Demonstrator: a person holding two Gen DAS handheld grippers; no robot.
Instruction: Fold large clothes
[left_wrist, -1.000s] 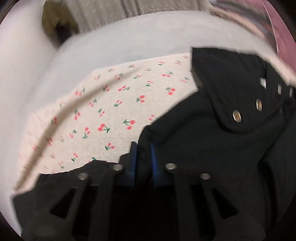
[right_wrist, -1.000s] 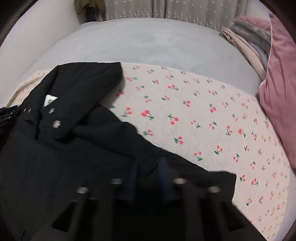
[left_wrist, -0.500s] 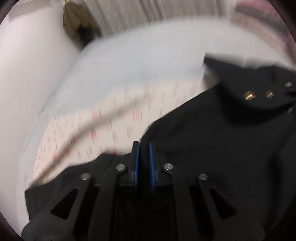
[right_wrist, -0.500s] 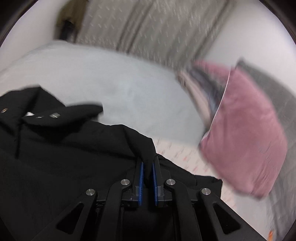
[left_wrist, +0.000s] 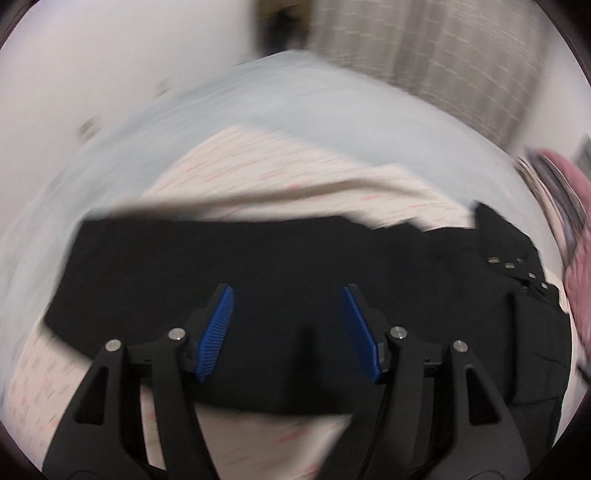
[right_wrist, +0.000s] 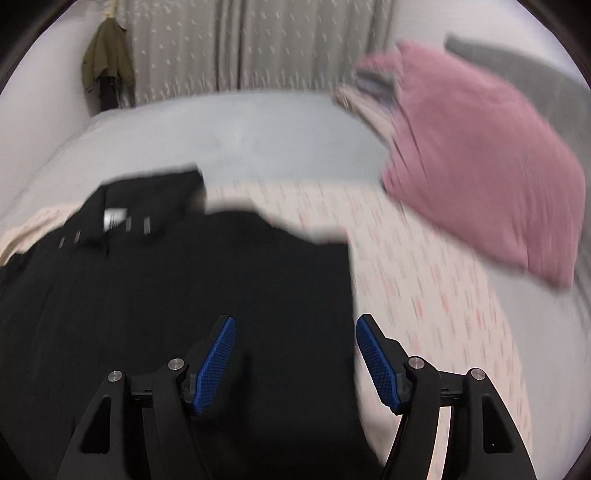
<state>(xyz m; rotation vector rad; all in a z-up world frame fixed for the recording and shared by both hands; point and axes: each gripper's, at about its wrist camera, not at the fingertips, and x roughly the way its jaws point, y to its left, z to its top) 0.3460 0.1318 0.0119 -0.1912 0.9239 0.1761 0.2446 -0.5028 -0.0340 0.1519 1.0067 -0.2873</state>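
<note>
A black coat (left_wrist: 280, 258) with metal snaps lies spread on a cherry-print sheet (left_wrist: 280, 170) over the bed. In the left wrist view its sleeve stretches sideways across the picture, the collar with snaps at the right. My left gripper (left_wrist: 288, 291) hangs above the sleeve, its jaws opening, with nothing pressed between the blue pads (left_wrist: 216, 332). In the right wrist view the coat (right_wrist: 166, 295) fills the lower left, its label near the collar. My right gripper (right_wrist: 295, 325) is over the coat's right edge, jaws opening, pads (right_wrist: 214, 362) free of the cloth.
A pink pillow (right_wrist: 480, 177) and folded clothes (right_wrist: 369, 92) lie at the bed's right. A pale blue bedsheet (right_wrist: 221, 133) stretches behind, with a curtain (right_wrist: 258, 44) and an olive garment (right_wrist: 107, 55) hanging by the wall.
Both grippers were shut on black cloth and carried it along; now both have let go, stand open and have risen. The coat lies flatter, its sleeve stretched out sideways.
</note>
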